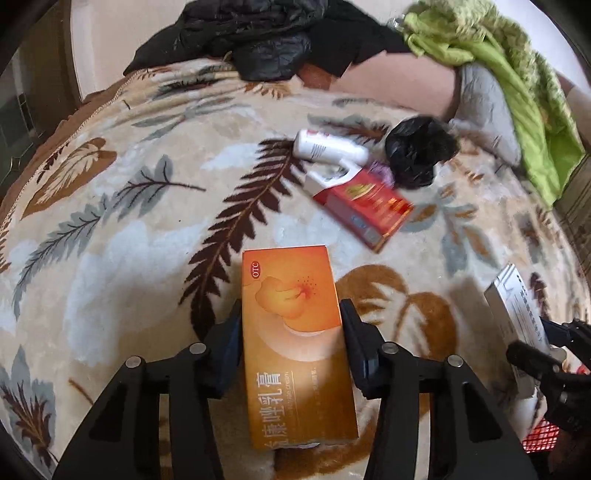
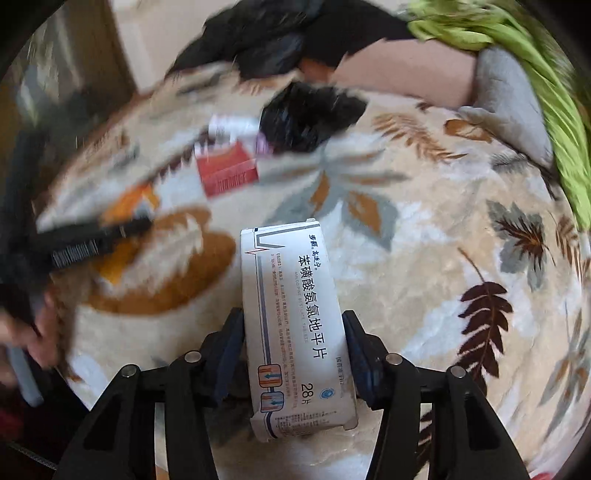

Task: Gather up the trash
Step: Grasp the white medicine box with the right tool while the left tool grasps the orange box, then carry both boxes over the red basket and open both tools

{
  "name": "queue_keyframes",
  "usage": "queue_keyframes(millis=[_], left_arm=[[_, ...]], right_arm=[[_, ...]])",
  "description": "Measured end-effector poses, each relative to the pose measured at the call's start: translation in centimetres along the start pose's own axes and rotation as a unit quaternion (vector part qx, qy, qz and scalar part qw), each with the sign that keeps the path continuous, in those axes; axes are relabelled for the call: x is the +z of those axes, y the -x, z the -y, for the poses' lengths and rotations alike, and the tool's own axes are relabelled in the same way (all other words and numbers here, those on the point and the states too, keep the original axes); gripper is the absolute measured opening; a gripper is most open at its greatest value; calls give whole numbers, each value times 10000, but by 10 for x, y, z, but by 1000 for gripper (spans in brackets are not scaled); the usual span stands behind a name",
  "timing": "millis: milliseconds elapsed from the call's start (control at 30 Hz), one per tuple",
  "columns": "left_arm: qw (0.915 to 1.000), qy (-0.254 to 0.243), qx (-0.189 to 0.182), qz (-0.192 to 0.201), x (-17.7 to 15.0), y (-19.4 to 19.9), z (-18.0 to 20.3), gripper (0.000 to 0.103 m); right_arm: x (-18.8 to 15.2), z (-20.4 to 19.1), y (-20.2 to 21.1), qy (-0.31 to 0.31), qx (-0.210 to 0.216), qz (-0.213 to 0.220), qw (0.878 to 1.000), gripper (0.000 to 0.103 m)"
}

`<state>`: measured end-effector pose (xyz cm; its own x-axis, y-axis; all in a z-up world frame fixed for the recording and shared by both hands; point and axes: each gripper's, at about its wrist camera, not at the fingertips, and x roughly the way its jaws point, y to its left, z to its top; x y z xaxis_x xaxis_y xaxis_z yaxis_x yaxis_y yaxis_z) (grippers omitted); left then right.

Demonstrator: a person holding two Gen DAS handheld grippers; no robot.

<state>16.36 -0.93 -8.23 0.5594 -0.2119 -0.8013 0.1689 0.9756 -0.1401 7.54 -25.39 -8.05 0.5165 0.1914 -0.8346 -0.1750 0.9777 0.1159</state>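
The left gripper [image 1: 291, 325] pinched an orange carton [image 1: 295, 343] at the lower middle of the left wrist view, its two fingers pressed against the long sides of the carton, which stuck out forward over the leaf-patterned blanket [image 1: 129, 221]. The right gripper [image 2: 293, 332] did the same with a white carton [image 2: 295, 325] at the lower middle of the right wrist view, clamped on both long sides and raised above the blanket. In the left wrist view that white carton also showed at the right edge of the frame, with the right gripper's dark fingers beneath it.

Two pieces of trash were thus in hand, but neither had been dropped anywhere yet. A red mesh thing [image 1: 541, 437] peeked in at the lower right of the left wrist view; it may have been a bin or basket, though too little of it showed to say.

Plenty was left on the blanket. In the upper right of the left wrist view lay a white bottle [image 1: 328, 147], just beside it a red carton [image 1: 365, 210] with its white end flap open, and touching that a crumpled black bag [image 1: 417, 151]. Black clothing [image 1: 266, 33] and a green cloth [image 1: 517, 81] were heaped along the top of the frame.

So the task looked to be at an early-to-middle stage: both held cartons still needed depositing, and at least three items remained.
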Motion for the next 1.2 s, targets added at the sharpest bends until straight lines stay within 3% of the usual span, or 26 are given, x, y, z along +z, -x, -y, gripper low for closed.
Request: queue_keyframes(millis=[67,167,367,667,1200], left_arm=[[9997,-33,-94,223,-3,13,6,48],[9985,-162,-133,501,-10,32,23,48],[9920,-679,40,1063,-29,61,55,48],[9874,-990,329,1192,-31,57,60,48],[9856,-1119,348,1220,-32,54,66,48]], right_arm=[[0,0,10,-201,-183,253,9993,57],[-2,0,29,-620,-120,672,9957,57],[-9,3,45,-1044,-205,1014,9891,57],[-11,18,47,-1340,-246,1059,9850,57],[-10,12,47,-1193,-286,1099,9863,57]])
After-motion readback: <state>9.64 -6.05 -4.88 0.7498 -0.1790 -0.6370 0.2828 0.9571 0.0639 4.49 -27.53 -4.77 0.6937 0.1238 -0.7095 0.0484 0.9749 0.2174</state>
